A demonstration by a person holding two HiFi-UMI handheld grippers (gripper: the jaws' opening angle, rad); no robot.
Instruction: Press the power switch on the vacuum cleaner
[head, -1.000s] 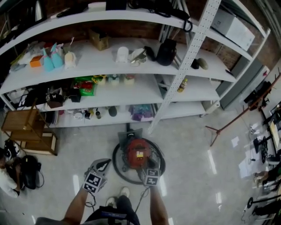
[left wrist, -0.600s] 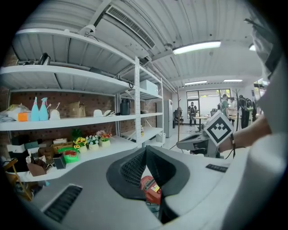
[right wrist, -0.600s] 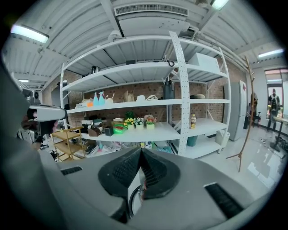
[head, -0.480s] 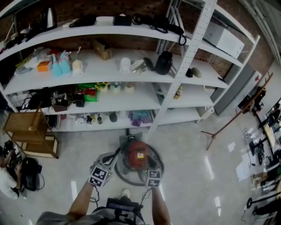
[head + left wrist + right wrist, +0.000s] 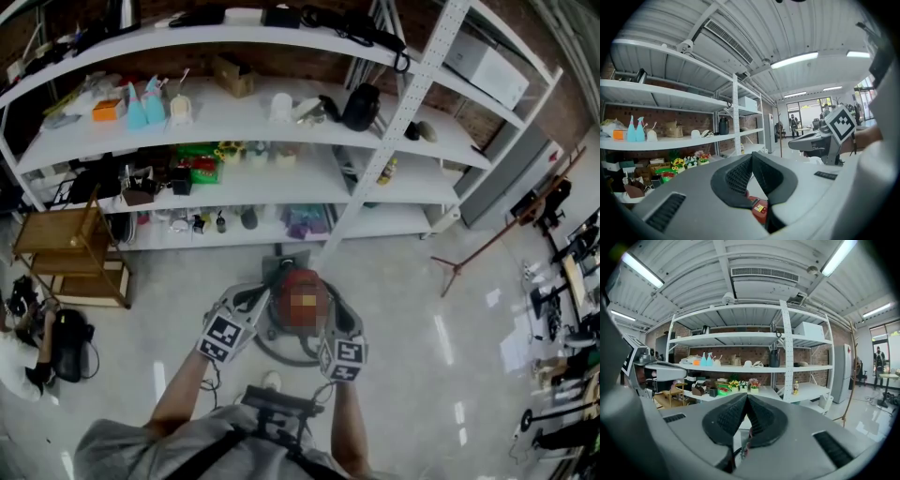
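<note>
Left tongs (image 5: 751, 158): tips closed together, nothing held, pointing level at the shelves (image 5: 244, 120), not down at the target.
Right tongs (image 5: 746, 398): also shut and empty, which suits poking a switch.
Vacuum cleaner (image 5: 300, 279): red, on the floor (image 5: 403, 309) below and between both tongs.
Views: the head view shows the whole vacuum. The left gripper view shows only a red sliver. The switch can't be made out.

Your vacuum cleaner (image 5: 298, 298) sits on the glossy floor (image 5: 422, 309) at your 12 o'clock, just ahead of you and short of the white shelving (image 5: 281, 183). It is a squat, round canister with a red body, upright on its base, with a grey part at its far end. Its black hose (image 5: 279, 353) curls on the floor around the near side. You cannot make out the power switch.
</note>
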